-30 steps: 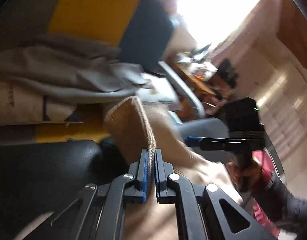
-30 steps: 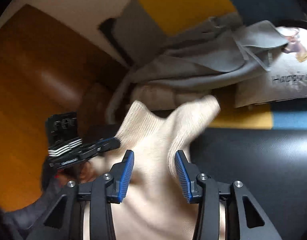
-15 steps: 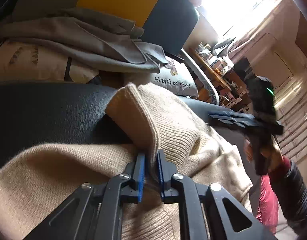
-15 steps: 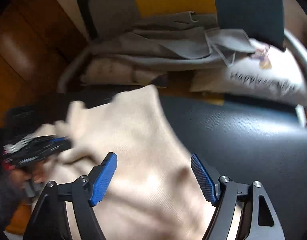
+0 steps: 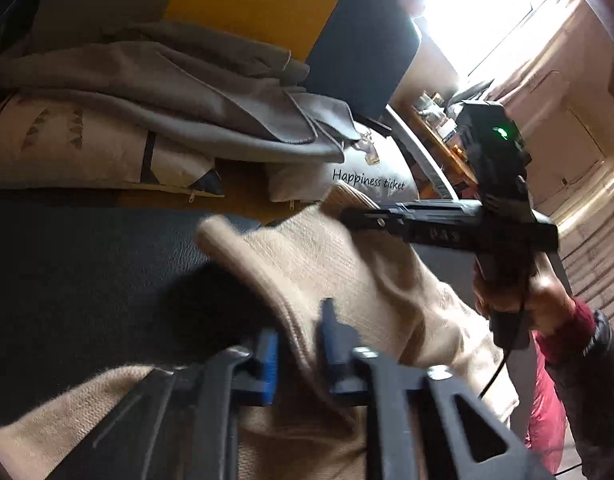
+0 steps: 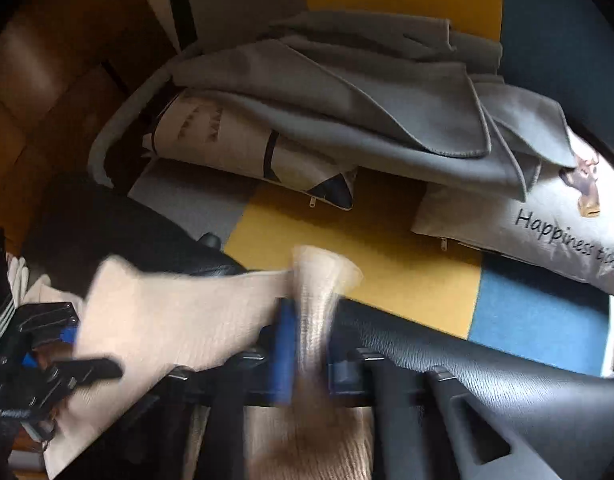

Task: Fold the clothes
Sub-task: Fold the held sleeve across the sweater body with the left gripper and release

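A beige knit sweater (image 5: 347, 280) is held up off a black leather cushion (image 5: 87, 272), stretched between two pairs of tongs. The left tongs (image 5: 297, 356) are seen with a ribbed edge of the knit running between their blue pads; the pads stand slightly apart around it, and because the picture is blurred it cannot be told whether the cloth is truly pinched. In the right wrist view the right tongs (image 6: 309, 344) are closed on a narrow ribbed part of the sweater, likely a cuff or hem, which flares out above the pads. That picture too is smeared by motion.

Gripping at two separated points is judged to serve a purpose: the cloth is kept taut and spread, so that one part can be carried over another and a fold laid flat on the cushion. The lower bulk of the sweater hangs toward the cameras and rests partly on the leather.

Behind, a grey blanket (image 6: 347, 112) is draped over a patterned pillow (image 6: 227, 148), and a white pillow printed "Happiness ticket" (image 5: 367, 182) lies beside them on a yellow and blue sofa (image 6: 367, 248), well clear of the working area.
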A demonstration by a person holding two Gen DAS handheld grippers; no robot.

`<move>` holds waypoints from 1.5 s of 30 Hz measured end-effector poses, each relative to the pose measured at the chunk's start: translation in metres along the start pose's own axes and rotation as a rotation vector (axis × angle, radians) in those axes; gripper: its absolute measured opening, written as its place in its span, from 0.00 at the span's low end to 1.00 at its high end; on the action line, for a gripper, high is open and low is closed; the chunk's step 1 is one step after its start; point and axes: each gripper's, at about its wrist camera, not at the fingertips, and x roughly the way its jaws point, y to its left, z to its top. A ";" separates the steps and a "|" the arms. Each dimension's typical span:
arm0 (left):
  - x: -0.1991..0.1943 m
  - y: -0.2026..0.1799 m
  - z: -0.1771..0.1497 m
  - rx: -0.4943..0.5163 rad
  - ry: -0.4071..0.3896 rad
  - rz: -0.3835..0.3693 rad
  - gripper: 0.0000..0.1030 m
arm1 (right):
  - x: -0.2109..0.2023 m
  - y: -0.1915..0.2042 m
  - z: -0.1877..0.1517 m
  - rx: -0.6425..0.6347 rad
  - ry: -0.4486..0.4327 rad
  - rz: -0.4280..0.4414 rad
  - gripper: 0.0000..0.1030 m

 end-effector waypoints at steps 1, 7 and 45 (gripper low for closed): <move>-0.004 -0.003 -0.001 0.006 -0.012 -0.002 0.12 | -0.005 0.004 -0.003 -0.006 -0.010 -0.008 0.11; -0.046 -0.025 -0.007 0.045 -0.101 -0.010 0.10 | -0.064 0.024 -0.030 0.011 -0.117 0.043 0.11; 0.004 -0.075 -0.017 0.396 0.156 0.034 0.50 | -0.126 0.018 -0.286 0.523 -0.365 0.446 0.99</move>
